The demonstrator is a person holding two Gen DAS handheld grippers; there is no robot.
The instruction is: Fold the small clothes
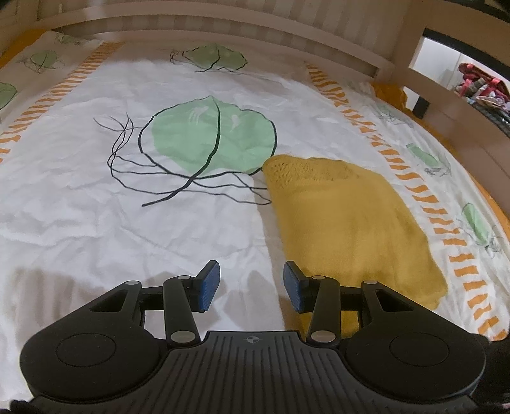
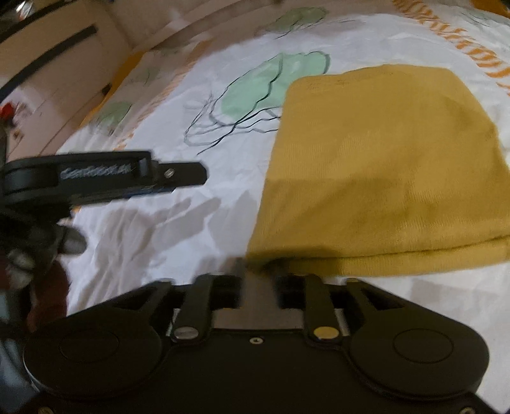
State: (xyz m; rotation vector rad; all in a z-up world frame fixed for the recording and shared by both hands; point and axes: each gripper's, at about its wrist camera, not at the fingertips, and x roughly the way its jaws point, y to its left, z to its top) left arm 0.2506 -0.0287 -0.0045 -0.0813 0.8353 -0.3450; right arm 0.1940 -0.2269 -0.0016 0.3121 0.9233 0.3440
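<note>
A mustard-yellow knit garment (image 1: 347, 223) lies folded into a rough rectangle on the bed; it fills the right of the right wrist view (image 2: 385, 168). My left gripper (image 1: 251, 286) is open and empty, its blue pads (image 1: 210, 286) hovering over the sheet just left of the garment's near corner. It also shows from the side in the right wrist view (image 2: 178, 178). My right gripper (image 2: 258, 270) sits at the garment's near left corner with its fingers close together; the frame is blurred and I cannot tell whether cloth is pinched.
The bed is covered by a white sheet (image 1: 95, 207) printed with green leaves and orange stripes. A wooden bed rail (image 1: 223, 28) runs along the far side. Clutter (image 1: 481, 89) lies beyond the rail at the right.
</note>
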